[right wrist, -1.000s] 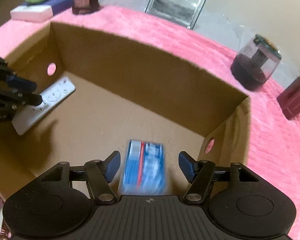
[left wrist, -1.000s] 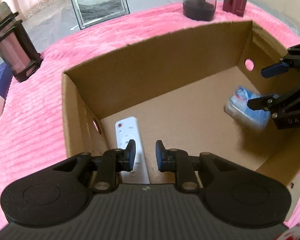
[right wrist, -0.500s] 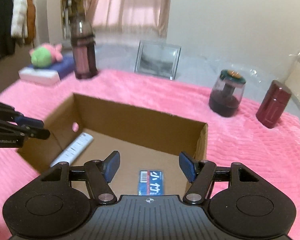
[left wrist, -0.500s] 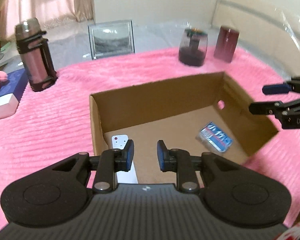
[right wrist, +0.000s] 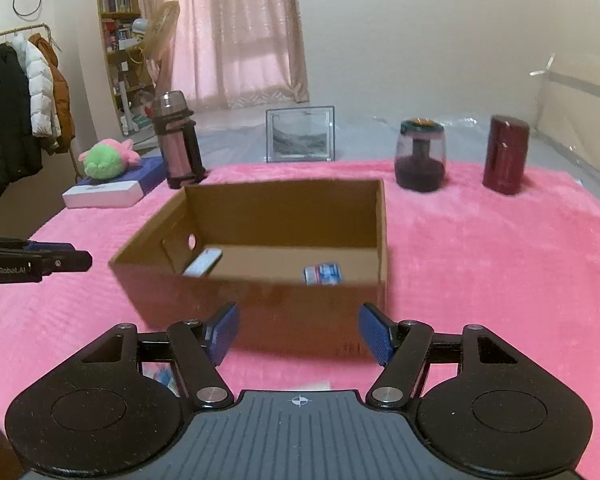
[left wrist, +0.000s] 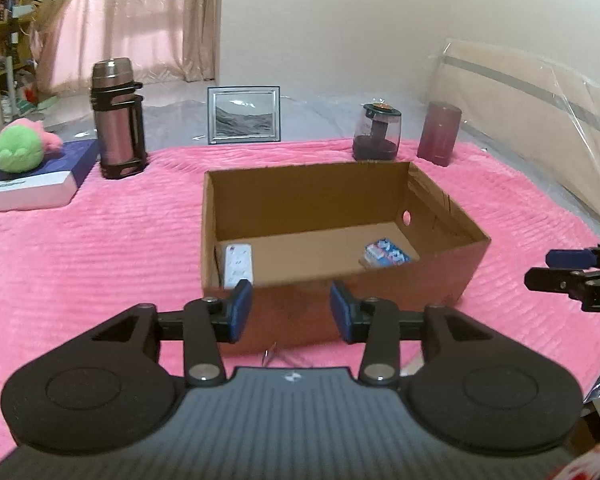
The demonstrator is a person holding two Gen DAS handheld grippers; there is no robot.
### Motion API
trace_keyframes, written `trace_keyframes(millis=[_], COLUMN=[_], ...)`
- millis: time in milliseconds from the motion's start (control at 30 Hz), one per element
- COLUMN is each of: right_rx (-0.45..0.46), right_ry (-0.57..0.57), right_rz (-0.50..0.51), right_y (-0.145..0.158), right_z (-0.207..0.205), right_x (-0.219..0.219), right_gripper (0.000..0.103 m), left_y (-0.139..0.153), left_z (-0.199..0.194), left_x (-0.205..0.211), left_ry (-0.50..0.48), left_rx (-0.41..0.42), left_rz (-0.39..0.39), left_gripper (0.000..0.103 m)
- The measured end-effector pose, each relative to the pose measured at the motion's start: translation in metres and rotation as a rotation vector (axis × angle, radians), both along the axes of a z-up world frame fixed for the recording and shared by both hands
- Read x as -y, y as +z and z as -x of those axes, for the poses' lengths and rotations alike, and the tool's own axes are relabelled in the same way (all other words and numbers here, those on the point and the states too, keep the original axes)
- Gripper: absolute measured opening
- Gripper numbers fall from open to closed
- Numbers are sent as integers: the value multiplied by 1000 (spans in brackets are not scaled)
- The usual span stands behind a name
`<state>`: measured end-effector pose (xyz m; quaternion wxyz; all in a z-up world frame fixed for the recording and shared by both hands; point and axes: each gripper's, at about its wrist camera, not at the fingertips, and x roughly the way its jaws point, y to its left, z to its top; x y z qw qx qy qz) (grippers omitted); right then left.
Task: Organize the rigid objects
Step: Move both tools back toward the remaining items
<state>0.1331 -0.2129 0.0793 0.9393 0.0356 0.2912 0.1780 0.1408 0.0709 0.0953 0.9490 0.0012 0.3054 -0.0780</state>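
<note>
Left gripper (left wrist: 291,310): jaws opening, nothing between them, short of the open brown cardboard box (left wrist: 420,276) on the pink plush blanket (left wrist: 80,264). Right gripper (right wrist: 299,330): jaws apart, empty, before the box's near wall. Inside: white remote control (left wrist: 239,265) at left end, blue-and-white packet (left wrist: 386,255) at right end.

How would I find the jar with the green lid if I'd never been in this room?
Start at the open cardboard box in the middle of the pink blanket. Behind its right corner, two things stand side by side at the blanket's far edge. The jar is the left one: see-through, round and squat with a dark bottom, while its neighbour is a taller solid dark-red canister.
</note>
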Motion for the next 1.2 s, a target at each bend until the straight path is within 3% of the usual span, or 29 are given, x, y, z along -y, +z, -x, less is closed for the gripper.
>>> trace_keyframes(millis=[333, 567, 767, 1200], right_rx=[-57, -87, -96, -96], right_ry=[-45, -52, -47, -42], right_rz=[-29, -44, -48, -22], right_y=[-47, -70, -79, -100], right_z=[68, 96, 105, 116], right_x=[9, 11, 1, -46], right_gripper=[66, 67, 67, 67], left_y=[-42, -77, -96, -107], left_z=[75, 107, 115, 110], left_x=[7, 13, 20, 16], left_ry=[67, 101, 91, 77], left_rx=[-4, -18, -55, -30], left_rz=[21, 46, 27, -61], left_gripper=[57, 60, 60, 60])
